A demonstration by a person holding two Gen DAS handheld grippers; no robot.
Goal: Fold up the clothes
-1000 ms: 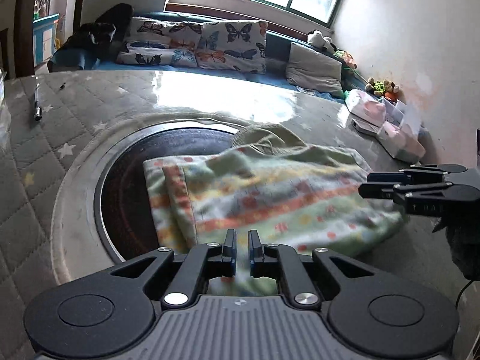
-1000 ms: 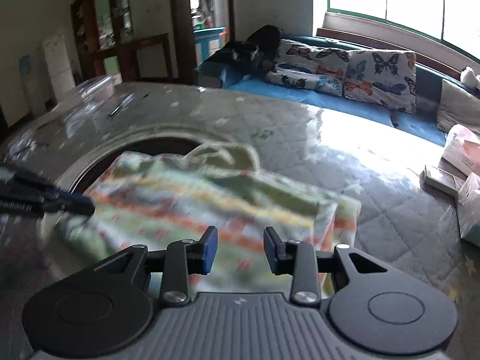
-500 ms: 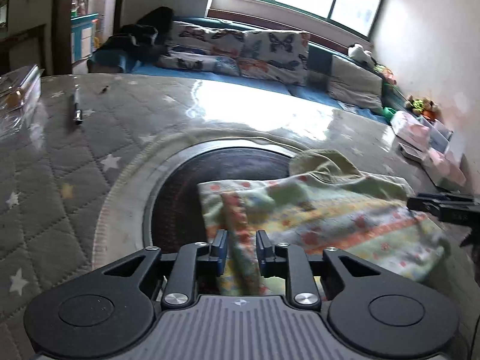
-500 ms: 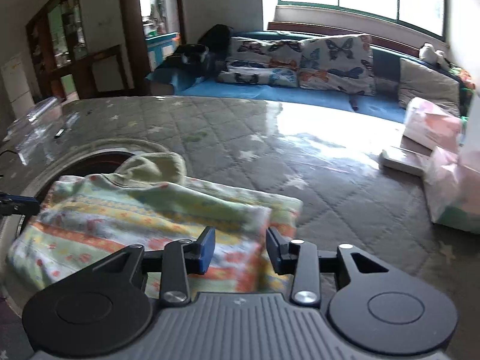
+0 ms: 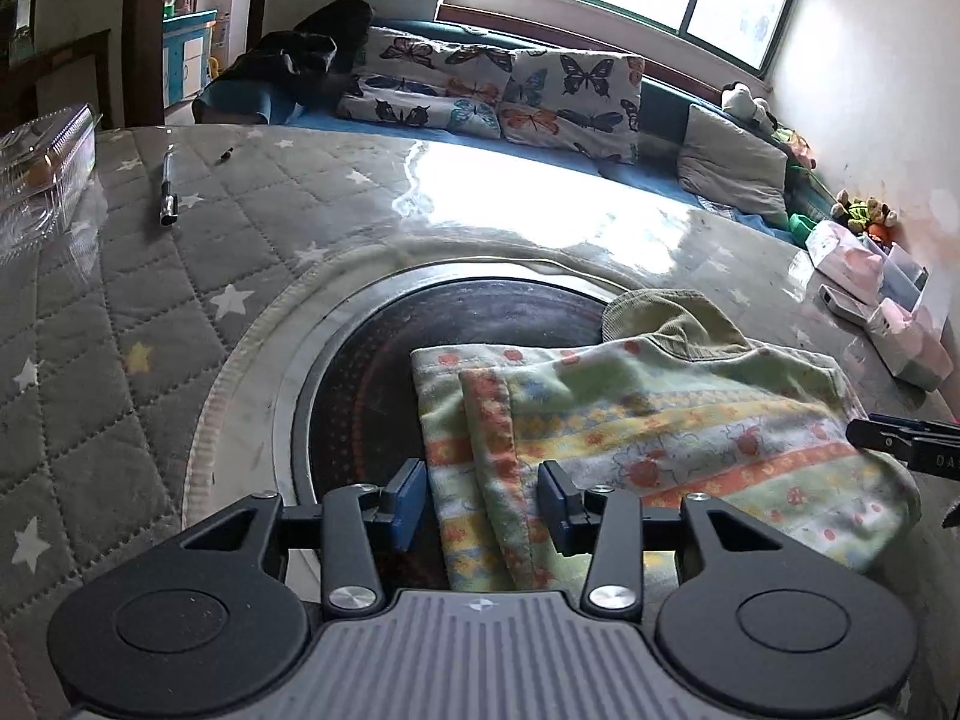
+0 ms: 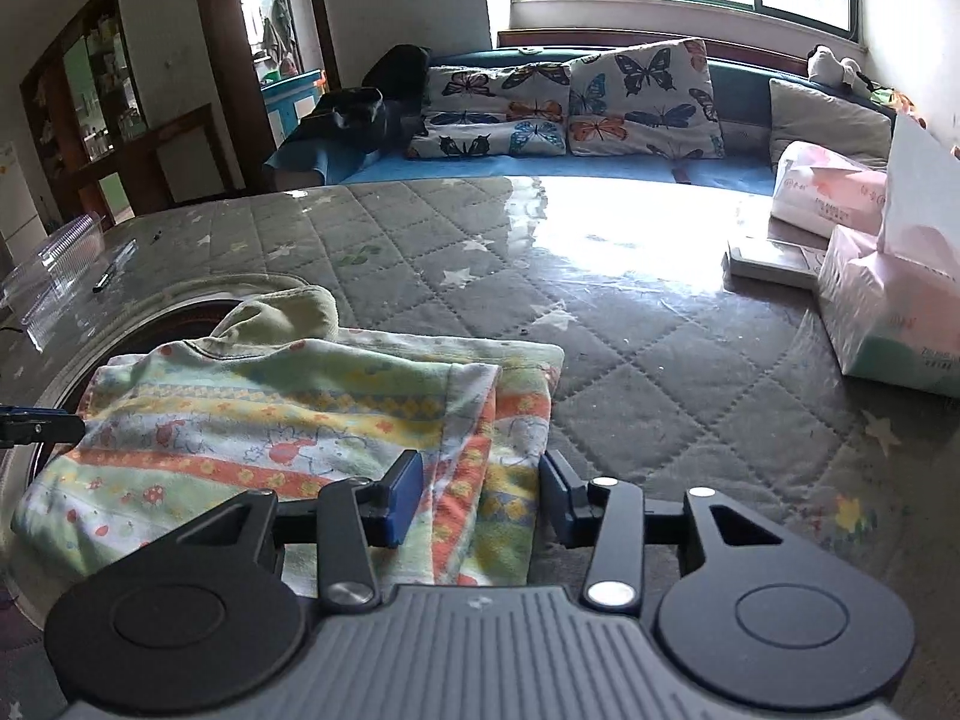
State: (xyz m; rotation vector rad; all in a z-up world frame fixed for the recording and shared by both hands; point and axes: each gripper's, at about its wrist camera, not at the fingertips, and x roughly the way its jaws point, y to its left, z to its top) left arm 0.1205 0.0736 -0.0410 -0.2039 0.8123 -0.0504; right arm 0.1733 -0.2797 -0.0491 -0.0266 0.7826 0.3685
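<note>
While seen from the left wrist, left gripper (image 5: pixel 483 501) jaws opening, pads clear of the folded garment (image 5: pixel 648 420) edge between them; garment lying on the quilted table (image 5: pixel 150 324), partly over a dark round inset (image 5: pixel 372 390). From the right wrist, right gripper (image 6: pixel 480 495) partly open, straddling the garment's other folded edge without pressing; tissue packs (image 6: pixel 888 300) well apart.

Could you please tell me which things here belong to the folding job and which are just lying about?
For the job:
- folded striped garment
- left tongs, jaws opening, cloth between them
- right tongs, open, astride the garment's edge

Lying about:
- pen
- clear plastic box
- tissue packs
- butterfly cushions
</note>
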